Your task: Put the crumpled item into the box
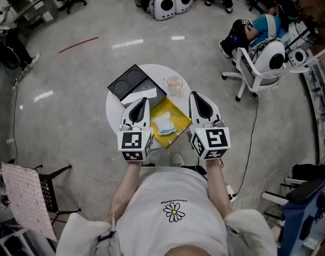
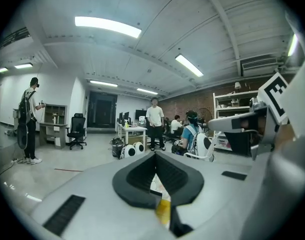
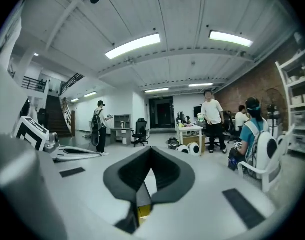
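In the head view a crumpled pale blue and white item [image 1: 165, 123] lies on a yellow sheet [image 1: 176, 115] on a small round white table [image 1: 113, 111]. An open black box [image 1: 131, 81] with two compartments stands at the table's far left, and a white sheet [image 1: 139, 95] rests against it. My left gripper [image 1: 142, 101] hovers left of the crumpled item and my right gripper [image 1: 197, 96] right of it. Both are shut and hold nothing. The left gripper [image 2: 154, 155] and the right gripper [image 3: 151, 149] point level out into the room, and only slivers of yellow show under their jaws.
A clear cup [image 1: 174, 83] stands at the table's far edge. A person in a white swivel chair [image 1: 258, 63] sits at the right. Two white pod cases [image 1: 170, 3] stand on the floor beyond. A black stool with a pink sheet [image 1: 26, 196] is at the near left.
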